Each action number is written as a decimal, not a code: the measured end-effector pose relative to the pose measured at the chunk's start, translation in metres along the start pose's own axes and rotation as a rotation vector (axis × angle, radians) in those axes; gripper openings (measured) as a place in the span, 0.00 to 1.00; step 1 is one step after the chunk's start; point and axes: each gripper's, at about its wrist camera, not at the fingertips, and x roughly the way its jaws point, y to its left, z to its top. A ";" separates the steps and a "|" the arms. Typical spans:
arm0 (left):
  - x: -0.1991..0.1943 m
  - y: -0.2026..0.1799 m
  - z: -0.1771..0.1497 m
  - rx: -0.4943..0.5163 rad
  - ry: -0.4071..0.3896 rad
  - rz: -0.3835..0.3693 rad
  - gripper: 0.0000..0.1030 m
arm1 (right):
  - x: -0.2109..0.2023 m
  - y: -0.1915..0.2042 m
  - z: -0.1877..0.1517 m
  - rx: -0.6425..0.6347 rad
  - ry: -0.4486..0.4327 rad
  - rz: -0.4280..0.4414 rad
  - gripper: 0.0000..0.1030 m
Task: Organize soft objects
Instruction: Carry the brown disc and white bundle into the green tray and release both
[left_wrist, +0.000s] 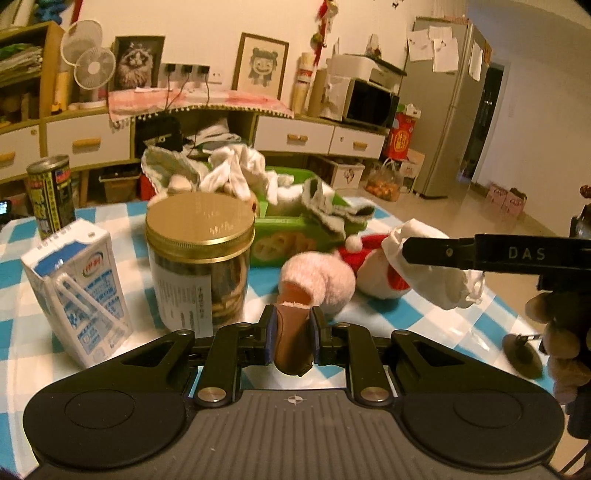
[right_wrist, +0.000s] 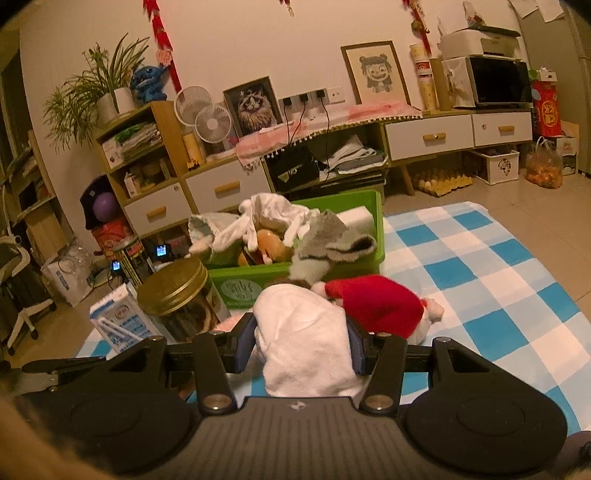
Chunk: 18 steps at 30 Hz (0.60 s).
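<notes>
Left gripper (left_wrist: 291, 332): closed on the brown foot of a pink plush toy (left_wrist: 317, 280); both pads press its sides, and the fuzzy pink body hangs beyond the fingertips over the table.

Right gripper (right_wrist: 301, 339): closed on a bunched white cloth (right_wrist: 303, 339); the cloth fills the gap between the jaws and spills out below them. In the left wrist view the same cloth (left_wrist: 436, 280) hangs from the black finger at the right.

Green bin (right_wrist: 369, 254): sits at the far side of the checked tablecloth (right_wrist: 480, 266), already piled with white gloves, a grey sock, a burger-shaped toy and a white sponge.

Santa toy (right_wrist: 376, 299): lies on the tablecloth just beyond the right gripper, between it and the bin, red hat pointing right.

Key relation: the bin lies straight ahead of both grippers and a little higher in each view. For the left gripper it is ahead and slightly right, behind the gold-lidded jar (left_wrist: 199, 258); for the right gripper it is ahead and slightly left. The right gripper looks nearer to the bin's front wall.

Long axis: the plush toy's brown foot runs along the left fingers, pointing toward the bin, so it would go in body first.

Hard items: the jar, a milk carton (left_wrist: 77, 295) and a tin can (left_wrist: 50, 195) stand left of the bin and are not part of the sorting.

Likely step: carrying both soft things to the bin.

Risk: the left path passes close by the jar lid; the dangling cloth could drag over the Santa toy.
</notes>
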 end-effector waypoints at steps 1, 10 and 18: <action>-0.002 -0.001 0.002 0.000 -0.008 -0.002 0.17 | -0.001 0.001 0.002 0.002 -0.003 0.001 0.19; -0.018 0.000 0.021 -0.022 -0.079 -0.016 0.17 | -0.006 0.003 0.018 0.030 -0.042 0.012 0.19; -0.028 0.000 0.043 -0.053 -0.144 -0.019 0.17 | -0.007 0.000 0.038 0.058 -0.081 0.013 0.19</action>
